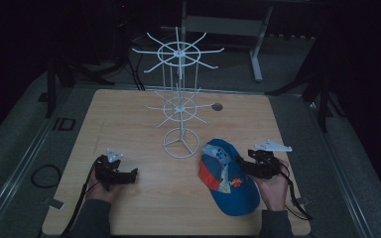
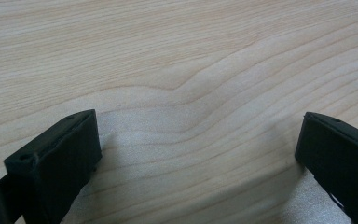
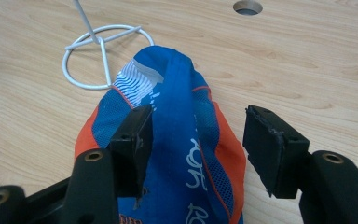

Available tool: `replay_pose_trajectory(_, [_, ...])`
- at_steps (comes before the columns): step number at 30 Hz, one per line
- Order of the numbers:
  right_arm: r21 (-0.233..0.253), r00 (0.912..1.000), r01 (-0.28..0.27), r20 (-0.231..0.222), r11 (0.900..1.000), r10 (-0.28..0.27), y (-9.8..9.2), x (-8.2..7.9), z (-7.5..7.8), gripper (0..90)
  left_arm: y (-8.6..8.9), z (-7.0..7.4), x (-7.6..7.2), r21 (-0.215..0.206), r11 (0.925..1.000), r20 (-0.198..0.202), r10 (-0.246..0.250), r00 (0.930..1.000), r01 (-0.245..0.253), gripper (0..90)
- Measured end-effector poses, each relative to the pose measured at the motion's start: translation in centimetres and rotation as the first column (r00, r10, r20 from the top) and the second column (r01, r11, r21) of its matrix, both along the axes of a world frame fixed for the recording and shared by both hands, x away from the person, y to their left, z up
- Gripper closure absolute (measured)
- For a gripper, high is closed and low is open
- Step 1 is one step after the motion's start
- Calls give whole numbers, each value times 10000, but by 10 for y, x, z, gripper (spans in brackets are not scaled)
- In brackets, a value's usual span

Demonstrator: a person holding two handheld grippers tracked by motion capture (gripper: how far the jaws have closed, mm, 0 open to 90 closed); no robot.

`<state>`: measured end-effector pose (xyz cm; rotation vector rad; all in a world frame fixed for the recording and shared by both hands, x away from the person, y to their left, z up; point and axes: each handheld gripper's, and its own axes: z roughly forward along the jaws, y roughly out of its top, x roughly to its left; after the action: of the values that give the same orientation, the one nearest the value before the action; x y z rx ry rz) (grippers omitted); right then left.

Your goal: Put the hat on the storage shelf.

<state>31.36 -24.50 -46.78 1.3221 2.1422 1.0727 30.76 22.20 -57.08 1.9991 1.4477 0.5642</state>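
Observation:
A blue and orange cap (image 1: 230, 181) lies on the wooden table (image 1: 129, 114), front right, next to the ring base of a white wire hook stand (image 1: 180, 99). My right gripper (image 1: 243, 166) is open at the cap's right side, pointing left. In the right gripper view the cap (image 3: 182, 121) lies between and under the spread jaws of that gripper (image 3: 198, 140), with the stand's ring base (image 3: 102, 51) beyond it. My left gripper (image 1: 131, 173) rests low at the front left, open. Bare wood shows between the jaws of the left gripper (image 2: 198, 140).
A round cable hole (image 1: 217, 106) sits in the table behind the stand, also seen as a hole (image 3: 247, 6) in the right gripper view. The stand's hooks are bare. A desk frame (image 1: 258, 44) stands beyond the table's far edge.

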Motion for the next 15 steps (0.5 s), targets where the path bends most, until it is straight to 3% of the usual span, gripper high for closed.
replay_pose_trajectory(15, [5,9986,-216,-475,9998,217,3,4,1,454,0,0,0,-2,10000,3,8,10000,-8,2])
